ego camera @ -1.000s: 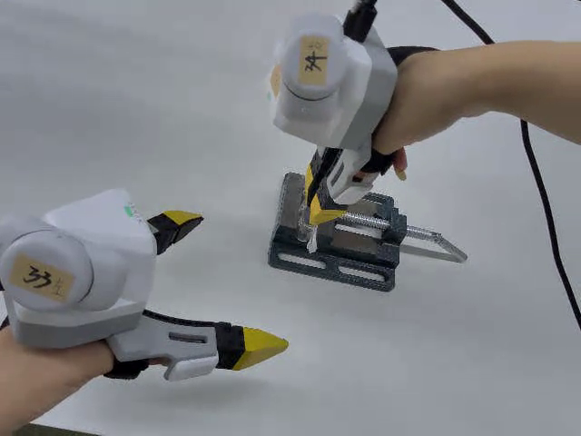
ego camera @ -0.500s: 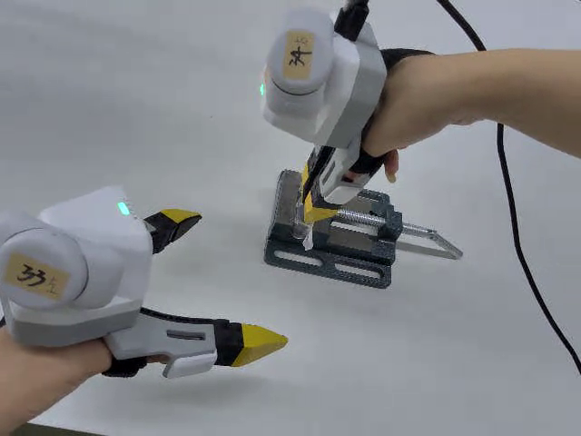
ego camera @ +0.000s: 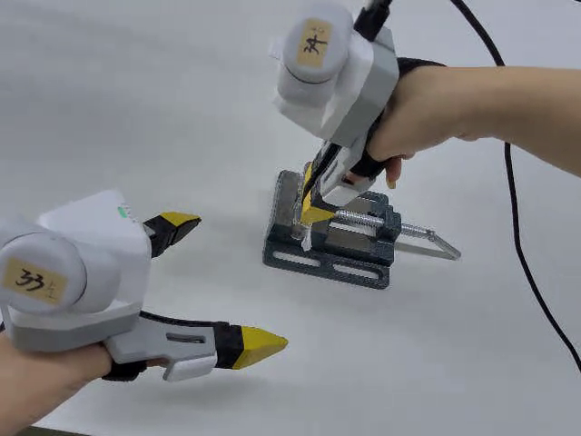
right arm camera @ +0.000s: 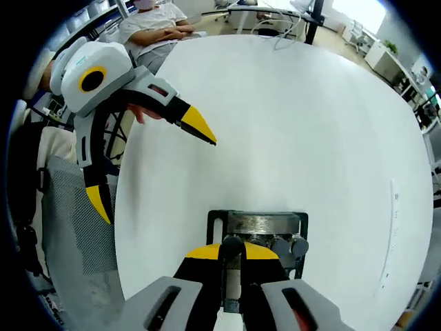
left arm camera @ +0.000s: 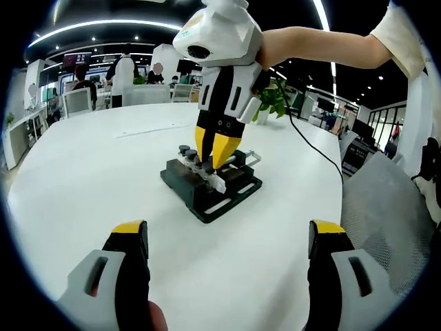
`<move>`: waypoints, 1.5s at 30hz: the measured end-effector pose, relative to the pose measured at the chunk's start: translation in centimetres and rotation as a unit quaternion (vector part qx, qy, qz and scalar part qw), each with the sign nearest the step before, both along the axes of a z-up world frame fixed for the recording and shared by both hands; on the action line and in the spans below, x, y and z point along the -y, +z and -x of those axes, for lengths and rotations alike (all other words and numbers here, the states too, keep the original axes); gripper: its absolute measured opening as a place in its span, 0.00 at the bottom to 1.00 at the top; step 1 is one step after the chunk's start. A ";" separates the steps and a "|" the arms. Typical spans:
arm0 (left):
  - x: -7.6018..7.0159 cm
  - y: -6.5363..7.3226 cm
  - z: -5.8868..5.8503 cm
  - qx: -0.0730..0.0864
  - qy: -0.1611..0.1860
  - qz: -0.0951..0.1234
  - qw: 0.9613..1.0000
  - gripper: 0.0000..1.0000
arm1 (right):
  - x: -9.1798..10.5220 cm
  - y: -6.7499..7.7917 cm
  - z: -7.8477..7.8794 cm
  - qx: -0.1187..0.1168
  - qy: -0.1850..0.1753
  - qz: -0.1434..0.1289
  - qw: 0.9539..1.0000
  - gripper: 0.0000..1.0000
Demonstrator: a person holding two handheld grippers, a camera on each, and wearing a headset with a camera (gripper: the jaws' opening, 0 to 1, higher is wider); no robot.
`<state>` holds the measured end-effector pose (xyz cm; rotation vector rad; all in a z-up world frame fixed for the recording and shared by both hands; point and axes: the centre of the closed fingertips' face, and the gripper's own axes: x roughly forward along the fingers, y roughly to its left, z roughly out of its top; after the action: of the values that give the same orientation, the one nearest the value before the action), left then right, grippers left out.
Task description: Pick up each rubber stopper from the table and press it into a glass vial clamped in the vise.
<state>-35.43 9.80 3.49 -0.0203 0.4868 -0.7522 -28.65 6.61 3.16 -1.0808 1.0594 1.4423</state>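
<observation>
A dark vise (ego camera: 329,261) stands mid-table, and several vials capped with dark stoppers (right arm camera: 289,245) line up in its jaws (left arm camera: 187,151). My right gripper (ego camera: 307,213) points down over the vise's left end. It is shut on a dark rubber stopper (right arm camera: 232,244) that sits on top of a clear vial (left arm camera: 218,181). Its yellow tips close tightly round the stopper (left arm camera: 207,165). My left gripper (ego camera: 221,282) hovers low at the near left, well clear of the vise (left arm camera: 227,200). Its jaws are wide open with nothing between them (left arm camera: 227,234).
The vise's screw handle (ego camera: 430,239) sticks out to the right. A black cable (ego camera: 525,227) runs from the right gripper down the right side of the white table (ego camera: 136,100). Chairs and people are in the room beyond the table (left arm camera: 83,89).
The right gripper's body has tilted and lifted slightly over the vise, its tips still at the left vial. The left gripper has stayed put, open.
</observation>
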 end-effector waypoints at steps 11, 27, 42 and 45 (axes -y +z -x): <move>0.1 0.3 0.0 0.001 0.001 0.002 1.000 0.95 | -0.1 -0.1 -0.2 0.007 -0.018 -0.020 1.000 0.04; -0.2 0.1 0.1 0.000 0.001 0.001 1.000 0.95 | -0.1 -0.2 -0.2 0.010 -0.020 -0.035 0.999 0.04; -0.4 0.4 -0.1 0.003 0.004 0.002 1.000 0.95 | -0.2 0.0 -0.1 0.012 -0.010 -0.048 0.999 0.06; -0.4 0.4 -0.1 0.003 0.005 0.002 1.000 0.95 | -0.2 0.0 -0.1 0.015 -0.005 -0.049 0.999 0.06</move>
<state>-35.33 10.25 3.90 -0.0243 0.4787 -0.7435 -28.54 6.82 3.17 -1.0213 0.9620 1.4504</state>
